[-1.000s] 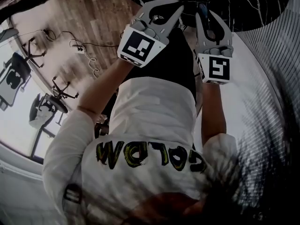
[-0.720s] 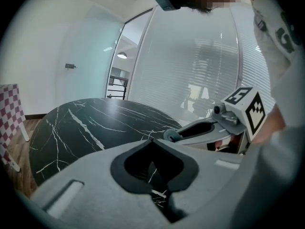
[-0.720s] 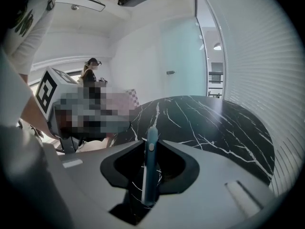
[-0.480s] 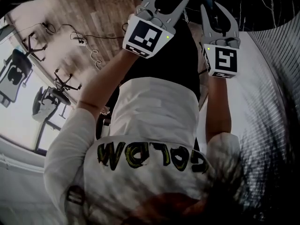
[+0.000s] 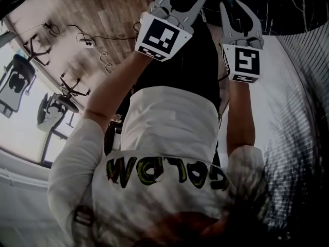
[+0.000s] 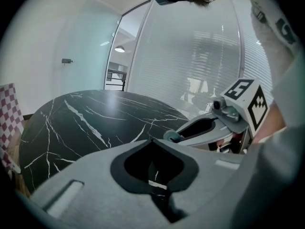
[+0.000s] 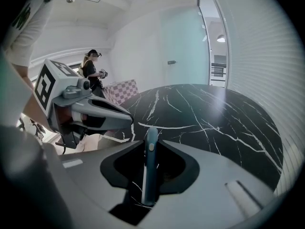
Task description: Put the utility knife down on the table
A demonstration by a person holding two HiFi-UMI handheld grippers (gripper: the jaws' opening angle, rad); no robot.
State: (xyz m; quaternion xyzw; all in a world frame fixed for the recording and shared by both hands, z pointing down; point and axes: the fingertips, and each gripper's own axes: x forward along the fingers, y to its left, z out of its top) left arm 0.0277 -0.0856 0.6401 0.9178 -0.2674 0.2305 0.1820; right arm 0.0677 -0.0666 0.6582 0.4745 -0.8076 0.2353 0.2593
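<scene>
Right fingers (image 7: 212,171) pinch utility knife (image 7: 151,166); blade seemingly hidden.

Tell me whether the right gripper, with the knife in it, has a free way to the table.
Probably yes: the right gripper is shut on the knife, the black table ahead looks bare, and the left gripper sits off to the side, not between them.

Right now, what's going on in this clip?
A person holds a two-jaw gripper in each hand, facing a round black marble table. The right gripper is shut on a blue utility knife, which stands upright between its jaws and is not yet on the table. The left gripper is beside it, its jaws together with nothing between them. No other things show on the visible part of the tabletop.
</scene>
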